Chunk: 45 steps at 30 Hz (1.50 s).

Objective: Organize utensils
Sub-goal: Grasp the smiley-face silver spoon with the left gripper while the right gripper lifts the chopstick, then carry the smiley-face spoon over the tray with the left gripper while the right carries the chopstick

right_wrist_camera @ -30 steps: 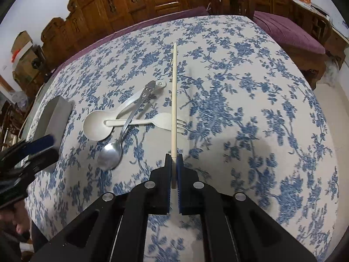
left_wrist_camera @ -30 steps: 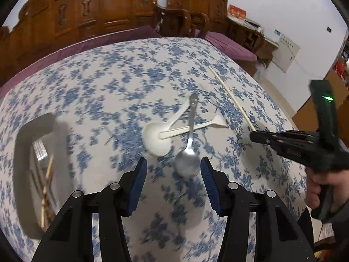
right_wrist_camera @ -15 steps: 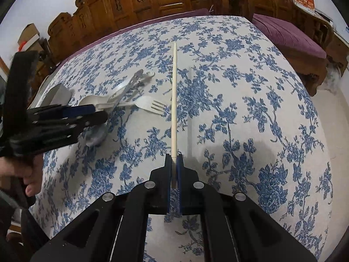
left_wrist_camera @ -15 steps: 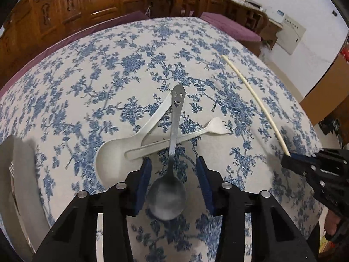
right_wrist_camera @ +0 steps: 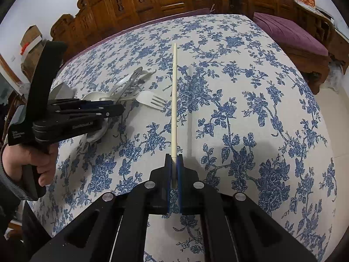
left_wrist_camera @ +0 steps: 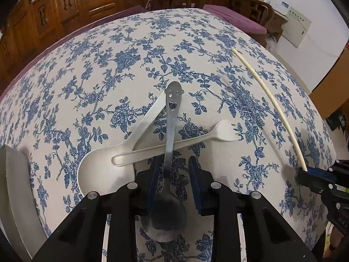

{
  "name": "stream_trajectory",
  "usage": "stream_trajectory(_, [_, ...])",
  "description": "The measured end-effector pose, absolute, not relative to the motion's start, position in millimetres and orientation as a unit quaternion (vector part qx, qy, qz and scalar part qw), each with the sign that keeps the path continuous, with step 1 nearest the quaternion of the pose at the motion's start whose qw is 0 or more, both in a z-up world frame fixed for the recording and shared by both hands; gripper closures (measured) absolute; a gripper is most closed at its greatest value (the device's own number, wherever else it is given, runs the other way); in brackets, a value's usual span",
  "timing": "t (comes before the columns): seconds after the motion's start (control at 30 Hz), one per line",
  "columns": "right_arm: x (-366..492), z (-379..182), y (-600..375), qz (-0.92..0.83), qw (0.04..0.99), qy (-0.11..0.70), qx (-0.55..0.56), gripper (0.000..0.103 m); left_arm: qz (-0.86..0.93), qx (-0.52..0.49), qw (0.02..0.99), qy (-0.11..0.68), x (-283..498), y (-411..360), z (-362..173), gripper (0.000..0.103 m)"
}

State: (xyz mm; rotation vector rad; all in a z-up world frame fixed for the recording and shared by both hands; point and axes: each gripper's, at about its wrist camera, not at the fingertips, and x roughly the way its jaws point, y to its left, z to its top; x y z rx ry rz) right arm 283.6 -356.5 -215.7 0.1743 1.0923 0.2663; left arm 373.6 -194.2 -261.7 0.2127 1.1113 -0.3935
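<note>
A metal spoon (left_wrist_camera: 169, 144) with a smiling face on its handle lies across a white plastic fork (left_wrist_camera: 224, 128) and a white plastic spoon (left_wrist_camera: 104, 174). My left gripper (left_wrist_camera: 174, 171) straddles the metal spoon's neck just above the bowl. Its jaws are closing, and a gap still shows on each side of the neck. My right gripper (right_wrist_camera: 173, 163) is shut on the near end of a pale chopstick (right_wrist_camera: 174, 100), which points away over the cloth. The left gripper (right_wrist_camera: 117, 109) also shows in the right wrist view, held by a hand (right_wrist_camera: 28, 161).
A grey tray (left_wrist_camera: 13, 185) stands at the table's left edge. The blue floral tablecloth (right_wrist_camera: 250, 109) covers the table. Carved wooden chairs (left_wrist_camera: 91, 2) line the far side. The table's right edge drops to the floor beside a purple-cushioned bench (right_wrist_camera: 290, 35).
My left gripper has come forward and down over the metal spoon, and its jaws have narrowed around the neck. The right gripper has kept its grip on the chopstick and hardly moved.
</note>
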Motion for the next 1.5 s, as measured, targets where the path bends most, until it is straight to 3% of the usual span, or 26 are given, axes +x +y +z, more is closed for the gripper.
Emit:
stream_trajectory(0.2, [281, -214, -354, 0.127, 0.842, 0.517, 0.08, 0.097, -0.182, 0.1, 0.827, 0.523, 374, -193, -265, 0.078])
stream_trajectory(0.33, [278, -212, -351, 0.127, 0.843, 0.517, 0.077, 0.097, -0.178, 0.1, 0.827, 0.524, 375, -191, -265, 0.097])
stream_trajectory(1.0, [257, -168, -321, 0.134, 0.861, 0.486, 0.062, 0.097, -0.197, 0.082, 0.853, 0.477, 329, -167, -202, 0.098])
stream_trajectory(1.5, [254, -137, -274, 0.159, 0.871, 0.462, 0.055, 0.097, -0.18, 0.062, 0.879, 0.437, 298, -107, -147, 0.098])
